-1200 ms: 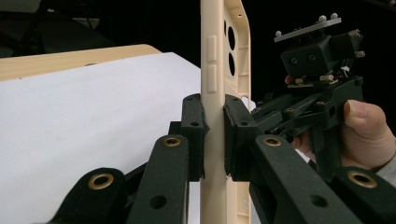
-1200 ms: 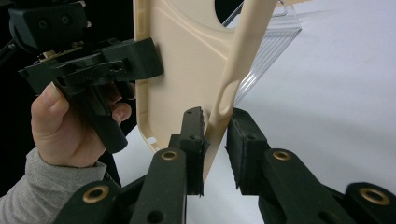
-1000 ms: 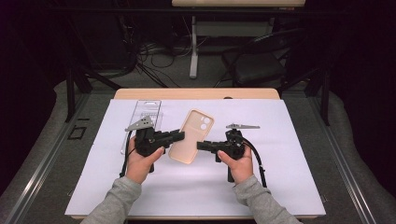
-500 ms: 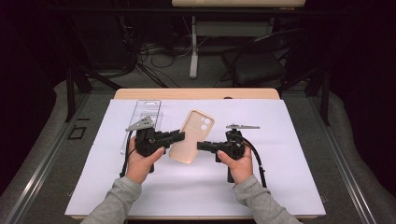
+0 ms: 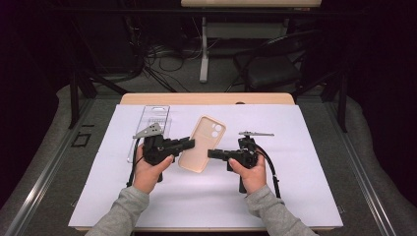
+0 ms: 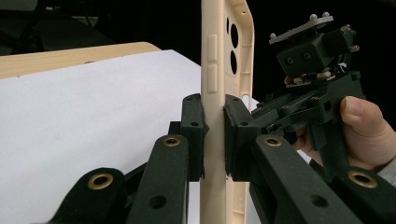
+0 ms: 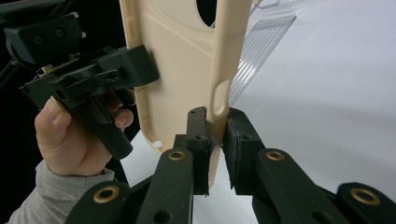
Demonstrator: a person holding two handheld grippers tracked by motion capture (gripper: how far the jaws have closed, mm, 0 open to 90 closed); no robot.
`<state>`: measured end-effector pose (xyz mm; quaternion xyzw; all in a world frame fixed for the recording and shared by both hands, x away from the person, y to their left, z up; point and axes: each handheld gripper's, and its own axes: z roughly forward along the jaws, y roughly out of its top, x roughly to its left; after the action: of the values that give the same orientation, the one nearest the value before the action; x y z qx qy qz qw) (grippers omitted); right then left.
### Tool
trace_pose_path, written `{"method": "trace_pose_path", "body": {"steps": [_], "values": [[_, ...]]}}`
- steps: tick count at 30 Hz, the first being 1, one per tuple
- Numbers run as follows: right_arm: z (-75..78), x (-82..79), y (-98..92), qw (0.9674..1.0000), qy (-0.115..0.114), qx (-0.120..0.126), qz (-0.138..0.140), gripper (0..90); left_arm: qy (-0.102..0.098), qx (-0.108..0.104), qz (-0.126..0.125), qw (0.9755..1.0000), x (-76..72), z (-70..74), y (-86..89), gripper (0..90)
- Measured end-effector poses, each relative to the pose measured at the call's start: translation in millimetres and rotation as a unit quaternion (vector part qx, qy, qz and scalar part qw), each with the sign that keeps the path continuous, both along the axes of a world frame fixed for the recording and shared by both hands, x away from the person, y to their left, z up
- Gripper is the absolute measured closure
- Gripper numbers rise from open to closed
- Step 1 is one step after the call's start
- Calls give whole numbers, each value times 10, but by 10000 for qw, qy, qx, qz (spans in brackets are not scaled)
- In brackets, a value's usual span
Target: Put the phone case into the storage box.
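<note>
Since a second ago little has changed — the beige phone case (image 5: 202,143) stays held between the two grippers above the middle of the table, and the right gripper (image 5: 212,154) has crept slightly left. The left gripper (image 5: 191,143) has its jaws pinched on the case's left long edge, just below the side-button bumps; the right gripper's jaws are pinched on the opposite edge near the lower corner. No brand, label or writing can be read on the case. A clear plastic package (image 5: 150,127) lies flat at the far left. The table is covered by a white sheet (image 5: 305,196) with a wooden rim (image 5: 206,98) at the far side — beyond it, a dark room with cables and a chair (image 5: 268,73).
</note>
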<state>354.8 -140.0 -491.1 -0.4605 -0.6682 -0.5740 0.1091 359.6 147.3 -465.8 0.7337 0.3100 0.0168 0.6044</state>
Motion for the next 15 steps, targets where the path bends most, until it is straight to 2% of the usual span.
{"method": "trace_pose_path", "body": {"steps": [15], "values": [[-8, -7, 0, 10000, 27, -27, -13, 816, -17, 38, 1, 10000, 3, -8, 2, 803]]}}
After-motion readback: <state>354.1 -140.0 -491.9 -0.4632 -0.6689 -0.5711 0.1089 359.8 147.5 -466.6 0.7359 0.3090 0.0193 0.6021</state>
